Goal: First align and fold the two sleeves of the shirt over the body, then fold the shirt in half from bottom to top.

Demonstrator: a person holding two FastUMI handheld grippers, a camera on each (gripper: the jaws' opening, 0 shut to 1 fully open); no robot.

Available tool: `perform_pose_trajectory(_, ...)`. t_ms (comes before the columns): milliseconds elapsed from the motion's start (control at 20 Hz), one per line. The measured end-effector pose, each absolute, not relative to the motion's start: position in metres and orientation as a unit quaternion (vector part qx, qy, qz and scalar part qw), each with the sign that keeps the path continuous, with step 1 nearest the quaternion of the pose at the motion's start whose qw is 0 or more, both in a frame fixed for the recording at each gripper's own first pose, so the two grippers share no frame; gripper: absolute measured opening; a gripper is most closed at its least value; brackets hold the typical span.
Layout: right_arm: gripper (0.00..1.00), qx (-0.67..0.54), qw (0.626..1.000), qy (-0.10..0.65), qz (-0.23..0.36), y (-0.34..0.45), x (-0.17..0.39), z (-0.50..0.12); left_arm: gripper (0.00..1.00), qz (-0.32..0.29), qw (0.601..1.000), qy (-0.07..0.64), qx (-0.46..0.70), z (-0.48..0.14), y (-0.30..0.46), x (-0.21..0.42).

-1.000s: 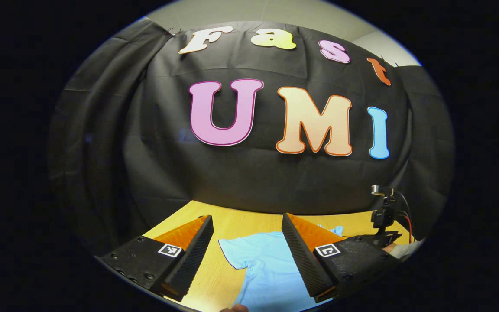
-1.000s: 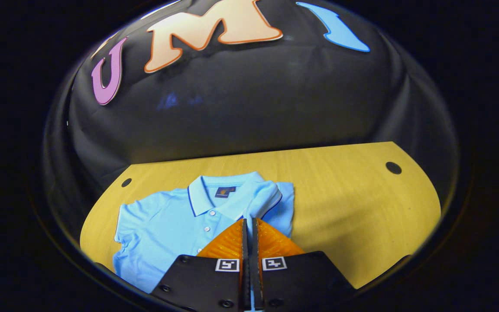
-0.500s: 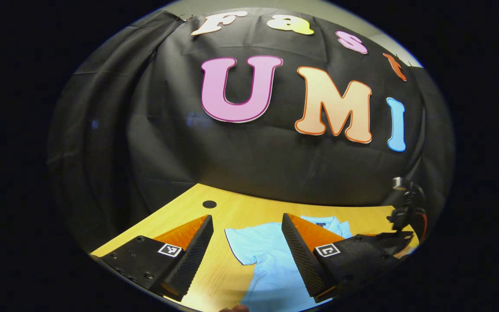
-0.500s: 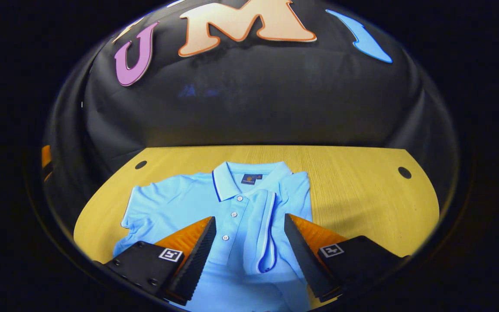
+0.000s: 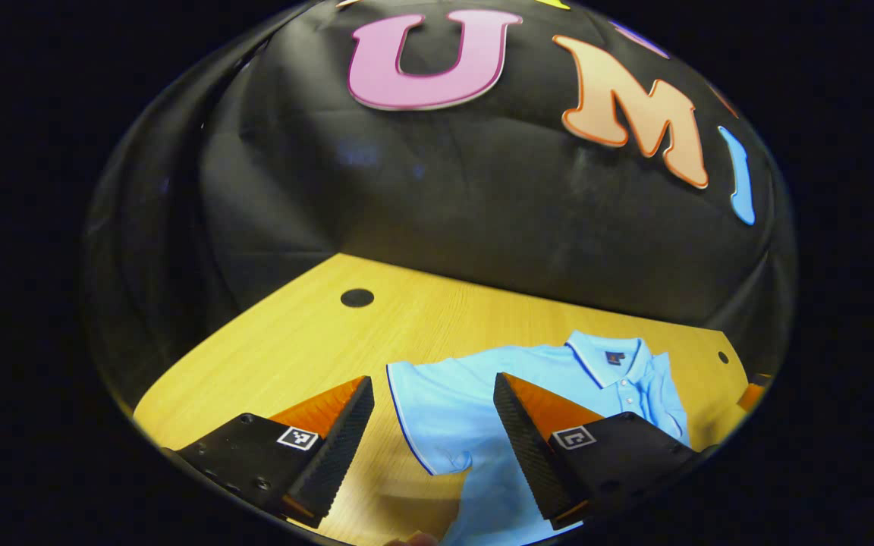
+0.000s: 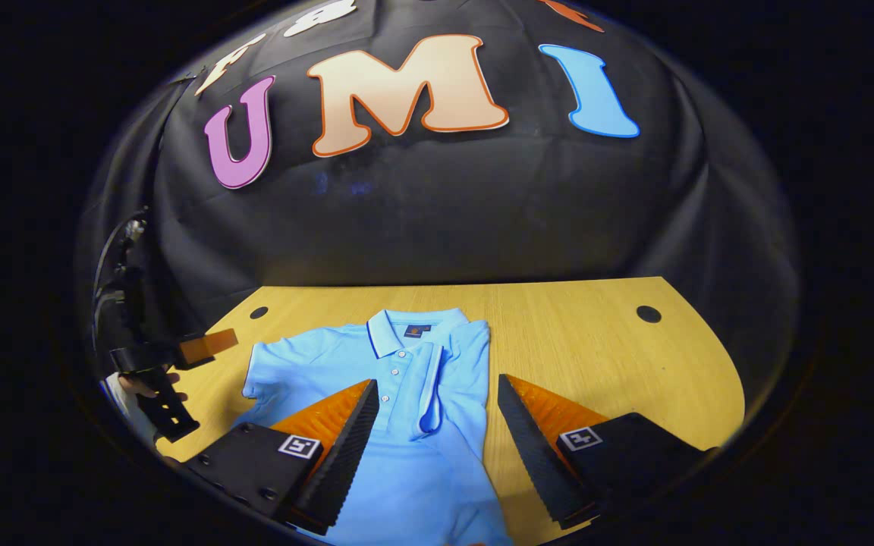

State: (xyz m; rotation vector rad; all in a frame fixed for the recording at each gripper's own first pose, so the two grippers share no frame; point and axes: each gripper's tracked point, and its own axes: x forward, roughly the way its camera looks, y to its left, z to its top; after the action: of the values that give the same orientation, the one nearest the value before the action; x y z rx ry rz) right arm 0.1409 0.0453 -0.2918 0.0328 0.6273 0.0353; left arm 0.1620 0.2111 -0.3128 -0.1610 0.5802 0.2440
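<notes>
On the table (image 6: 596,341), shirt (image 6: 407,455) collar label (image 6: 412,331) too small to read.

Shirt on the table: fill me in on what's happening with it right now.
A person is folding a light blue polo shirt on a wooden table with two hand-held claws. One sleeve already lies folded over the body; the other sleeve is spread flat. Both the right claw and the left claw are open above the shirt, holding nothing. The bottom-to-top fold is not yet done.

Colours on the table
The shirt (image 6: 414,425) is showing light blue, dark piping edging its collar (image 6: 407,334); the table (image 6: 596,341) is glowing yellow woodgrain.
</notes>
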Motion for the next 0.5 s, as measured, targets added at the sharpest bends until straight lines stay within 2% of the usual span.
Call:
perform_pose_trajectory(300,0.98,0.007,0.946,0.324,-0.001,0.018,0.112,-0.295,0.95,0.119,0.919,0.369,-0.07,-0.379,0.22,0.171)
perform_pose_trajectory(500,0.98,-0.001,0.946,0.323,-0.007,0.007,0.103,-0.295,0.95,0.12,0.915,0.38,-0.058,-0.384,0.221,0.172)
